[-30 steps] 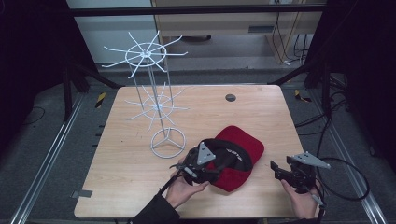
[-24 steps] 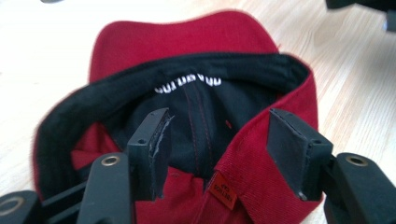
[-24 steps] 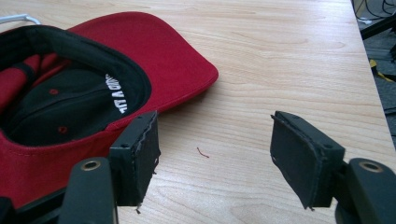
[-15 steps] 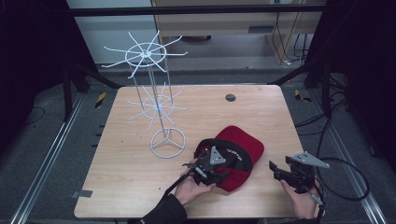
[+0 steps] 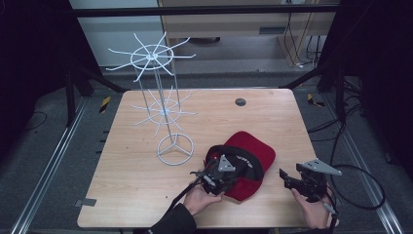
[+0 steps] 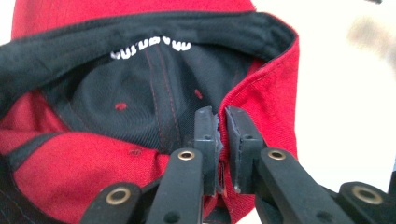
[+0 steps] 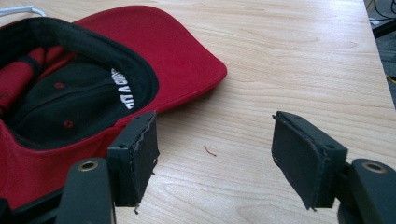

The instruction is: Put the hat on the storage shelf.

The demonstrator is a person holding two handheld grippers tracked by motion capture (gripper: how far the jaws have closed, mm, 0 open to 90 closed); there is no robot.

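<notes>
Red cap [image 6: 261,107] rim pinched in left gripper [image 6: 222,140]; crown cut off above.

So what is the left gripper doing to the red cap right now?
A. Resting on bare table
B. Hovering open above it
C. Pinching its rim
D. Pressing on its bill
C: the left gripper has just closed its jaws on the red cap's rim fabric.
</notes>
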